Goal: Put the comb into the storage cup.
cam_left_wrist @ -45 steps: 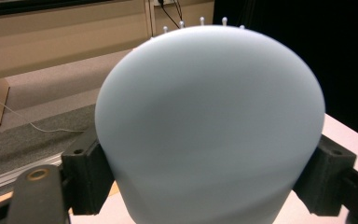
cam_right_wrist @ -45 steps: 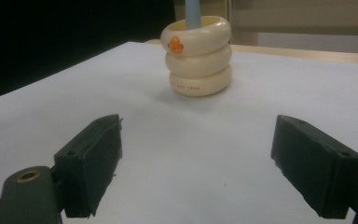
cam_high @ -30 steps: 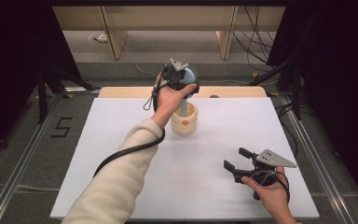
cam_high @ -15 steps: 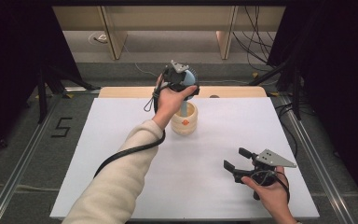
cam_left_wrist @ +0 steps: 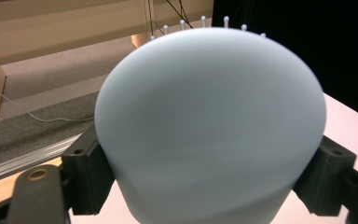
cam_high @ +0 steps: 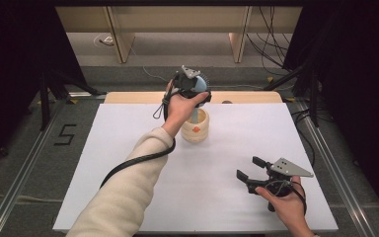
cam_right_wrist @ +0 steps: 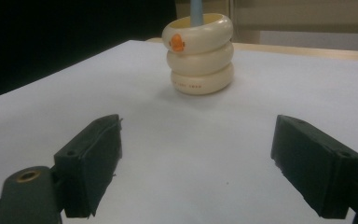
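Half hidden behind left gripper (cam_high: 193,94): pale blue rounded brush head (cam_left_wrist: 209,126), clamped; handle in cream ringed holder (cam_high: 196,126); right gripper (cam_high: 252,168) wide open, unladen

Blurred pale-blue brush head (cam_left_wrist: 209,126), bottom apparently cut off.

White table (cam_high: 128,148), wooden edge strip (cam_high: 128,97) behind, number five (cam_high: 65,134) on the floor.

Grey carpet floor (cam_high: 177,49), wooden shelving (cam_high: 118,34), darkness.
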Demonstrator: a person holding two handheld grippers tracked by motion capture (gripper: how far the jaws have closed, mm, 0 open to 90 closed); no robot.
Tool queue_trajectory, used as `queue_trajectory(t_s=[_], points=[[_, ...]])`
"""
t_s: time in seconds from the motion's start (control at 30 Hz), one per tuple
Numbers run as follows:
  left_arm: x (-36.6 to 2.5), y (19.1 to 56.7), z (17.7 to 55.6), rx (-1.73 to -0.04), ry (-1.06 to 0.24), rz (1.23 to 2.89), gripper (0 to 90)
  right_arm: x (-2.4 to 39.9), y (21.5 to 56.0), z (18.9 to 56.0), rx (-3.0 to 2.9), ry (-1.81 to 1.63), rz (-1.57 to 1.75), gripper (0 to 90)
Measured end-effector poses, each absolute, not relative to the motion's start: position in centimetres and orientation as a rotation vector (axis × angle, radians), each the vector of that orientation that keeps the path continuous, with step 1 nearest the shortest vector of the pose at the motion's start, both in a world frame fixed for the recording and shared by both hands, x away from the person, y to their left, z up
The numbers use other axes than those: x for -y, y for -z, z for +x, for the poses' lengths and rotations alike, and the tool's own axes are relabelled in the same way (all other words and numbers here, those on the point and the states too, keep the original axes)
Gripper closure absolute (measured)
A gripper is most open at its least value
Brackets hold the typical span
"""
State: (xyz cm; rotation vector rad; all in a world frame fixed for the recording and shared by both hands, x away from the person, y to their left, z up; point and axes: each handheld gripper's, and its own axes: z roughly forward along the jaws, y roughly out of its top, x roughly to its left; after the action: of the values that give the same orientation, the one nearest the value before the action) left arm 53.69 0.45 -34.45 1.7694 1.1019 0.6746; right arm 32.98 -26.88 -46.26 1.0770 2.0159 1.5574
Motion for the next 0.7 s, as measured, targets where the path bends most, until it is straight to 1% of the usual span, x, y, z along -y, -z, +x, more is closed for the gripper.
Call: queue_trajectory(t_s=[0.7], points=[[-0.22, 35.35, 53.7, -1.111, -0.671, 1.79, 19.1, 26.86, 46.32, 33.01, -2.017, -1.559, 1.074, 17.1]])
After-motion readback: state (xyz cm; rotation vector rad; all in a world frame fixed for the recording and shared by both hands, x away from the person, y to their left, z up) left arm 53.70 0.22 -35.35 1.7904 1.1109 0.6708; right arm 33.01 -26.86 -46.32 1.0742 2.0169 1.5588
